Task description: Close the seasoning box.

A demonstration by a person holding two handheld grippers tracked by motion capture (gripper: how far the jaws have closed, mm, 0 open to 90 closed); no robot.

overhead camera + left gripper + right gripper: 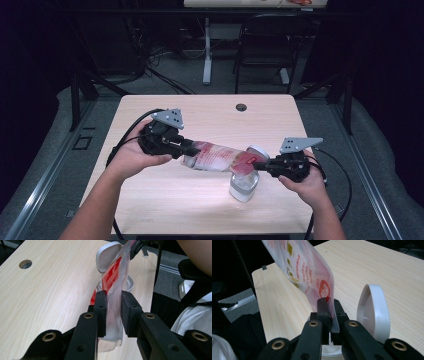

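A clear plastic pouch [215,156] with red print hangs slanted between both grippers, its right end lower. My left gripper [187,150] is shut on its upper left end; in the left gripper view the pads [113,296] press the pouch [113,277] from both sides. My right gripper [257,164] is shut on the lower right end, and the right gripper view has its jaws [328,302] pinching the pouch [304,267] edge. Directly below that end stands a clear jar [244,186] with its white hinged lid [257,150] flipped up. The lid [372,312] stands just right of the right jaws.
The light wooden table [165,200] has a cable hole [241,107] near its far edge. Behind the table stand a black chair [265,45] and a white desk leg [207,55]. Cables trail from both grippers off the table's sides.
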